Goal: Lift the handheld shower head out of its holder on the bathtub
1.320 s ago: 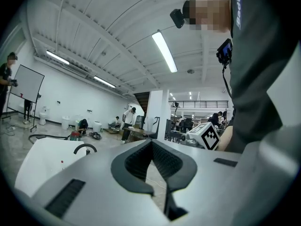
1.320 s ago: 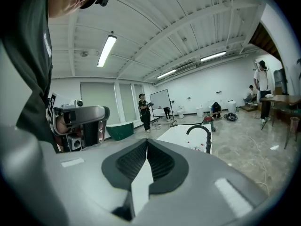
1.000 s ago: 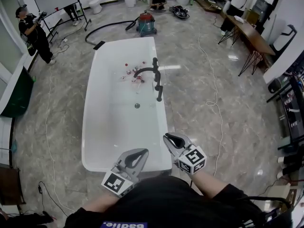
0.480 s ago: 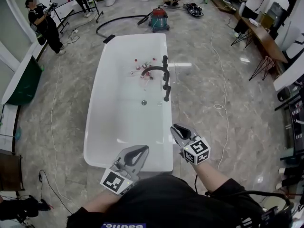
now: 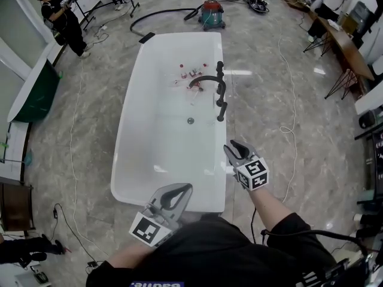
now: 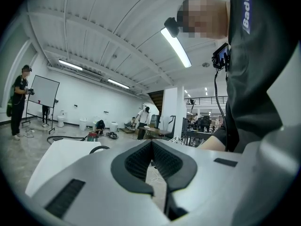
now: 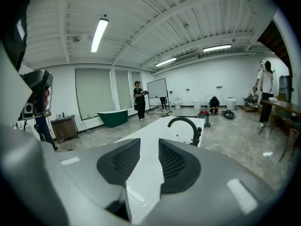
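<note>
Handheld shower head (image 5: 222, 109) looked seated on the black tap fixture (image 5: 206, 79) at the right rim of the bathtub (image 5: 127, 160), upper centre of the head view, untouched. The holder itself was too small to make out

Changes vs a second earlier:
- right gripper (image 5: 237, 144) travelled up-frame along the tub's right edge, from near the tub's near corner to roughly halfway toward the fixture, but was still well apart from it
- its jaws had just been opening, from nearly together to a moderate gap with nothing between them. The right gripper view showed only tub rim through the gap, with the spout beyond
- left gripper (image 5: 182, 188) was at lower centre over the tub's near end, about where it had been, jaws closed tip to tip and empty

My read: approach phase, jaws pre-opening for the grab, lift not started. The right gripper needed more travel first, then lining up on the handle rather than the spout
</note>
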`<state>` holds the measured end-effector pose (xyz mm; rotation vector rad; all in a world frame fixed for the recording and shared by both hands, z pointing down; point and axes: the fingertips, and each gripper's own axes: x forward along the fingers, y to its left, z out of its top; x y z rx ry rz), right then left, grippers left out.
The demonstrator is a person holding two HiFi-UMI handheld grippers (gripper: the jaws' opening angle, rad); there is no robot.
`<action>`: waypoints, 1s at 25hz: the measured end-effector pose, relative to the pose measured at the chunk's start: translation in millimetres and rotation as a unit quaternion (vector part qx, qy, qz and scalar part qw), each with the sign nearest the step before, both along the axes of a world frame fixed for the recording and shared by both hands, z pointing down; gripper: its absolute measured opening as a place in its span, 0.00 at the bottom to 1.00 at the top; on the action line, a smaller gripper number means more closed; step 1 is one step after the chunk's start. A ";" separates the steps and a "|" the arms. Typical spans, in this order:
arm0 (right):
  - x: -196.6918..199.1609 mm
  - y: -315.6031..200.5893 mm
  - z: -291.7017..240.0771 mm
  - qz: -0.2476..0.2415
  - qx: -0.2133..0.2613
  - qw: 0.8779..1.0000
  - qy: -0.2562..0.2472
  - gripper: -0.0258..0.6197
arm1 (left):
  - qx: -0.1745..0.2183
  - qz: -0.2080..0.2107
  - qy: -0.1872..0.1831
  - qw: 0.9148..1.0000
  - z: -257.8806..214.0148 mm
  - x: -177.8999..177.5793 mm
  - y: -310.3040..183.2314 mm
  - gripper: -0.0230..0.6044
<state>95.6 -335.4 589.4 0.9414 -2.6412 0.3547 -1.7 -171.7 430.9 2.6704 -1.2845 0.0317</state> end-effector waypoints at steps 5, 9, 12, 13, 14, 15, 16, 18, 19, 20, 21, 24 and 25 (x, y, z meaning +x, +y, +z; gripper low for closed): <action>-4.0 -27.7 17.9 0.012 0.000 1.000 0.022 0.22 | -0.008 0.002 0.000 1.000 1.7 -7.2 1.1 0.04; -8.1 -50.0 34.6 0.023 -0.007 0.999 0.035 0.25 | -0.014 0.002 -0.004 1.000 3.9 -16.6 3.4 0.04; -7.9 -64.6 48.8 0.029 -0.007 0.998 0.053 0.27 | -0.018 0.000 -0.005 1.000 6.4 -20.8 5.8 0.04; -8.0 -69.6 53.5 0.032 -0.008 0.998 0.059 0.28 | -0.019 -0.001 -0.006 1.000 6.9 -22.4 6.8 0.04; -8.1 -75.0 57.9 0.035 -0.009 0.997 0.064 0.29 | -0.019 -0.002 -0.007 1.000 7.3 -24.3 7.5 0.04; -8.4 -81.2 62.0 0.040 -0.011 0.997 0.067 0.30 | -0.020 -0.003 -0.009 1.000 7.6 -26.5 7.6 0.04; -8.7 -88.0 66.0 0.045 -0.013 0.997 0.069 0.31 | -0.021 -0.004 -0.010 1.000 8.1 -28.9 7.1 0.04; -8.8 -102.4 74.3 0.054 -0.017 0.996 0.071 0.31 | -0.024 -0.008 -0.012 1.000 9.4 -33.3 5.2 0.04; -8.6 -109.6 79.0 0.058 -0.020 0.996 0.072 0.32 | -0.025 -0.011 -0.013 1.000 10.3 -35.2 4.2 0.04; -8.5 -116.8 84.2 0.061 -0.022 0.995 0.074 0.33 | -0.027 -0.013 -0.014 0.999 11.5 -36.9 3.5 0.04; -8.4 -124.0 89.9 0.064 -0.024 0.995 0.077 0.33 | -0.030 -0.015 -0.015 0.999 13.1 -38.3 3.0 0.04; -8.4 -145.2 108.3 0.069 -0.030 0.993 0.091 0.34 | -0.038 -0.018 -0.016 0.999 18.5 -42.5 -0.7 0.04; -8.7 -152.1 114.4 0.071 -0.034 0.992 0.095 0.35 | -0.040 -0.018 -0.014 0.999 19.9 -43.8 -3.1 0.04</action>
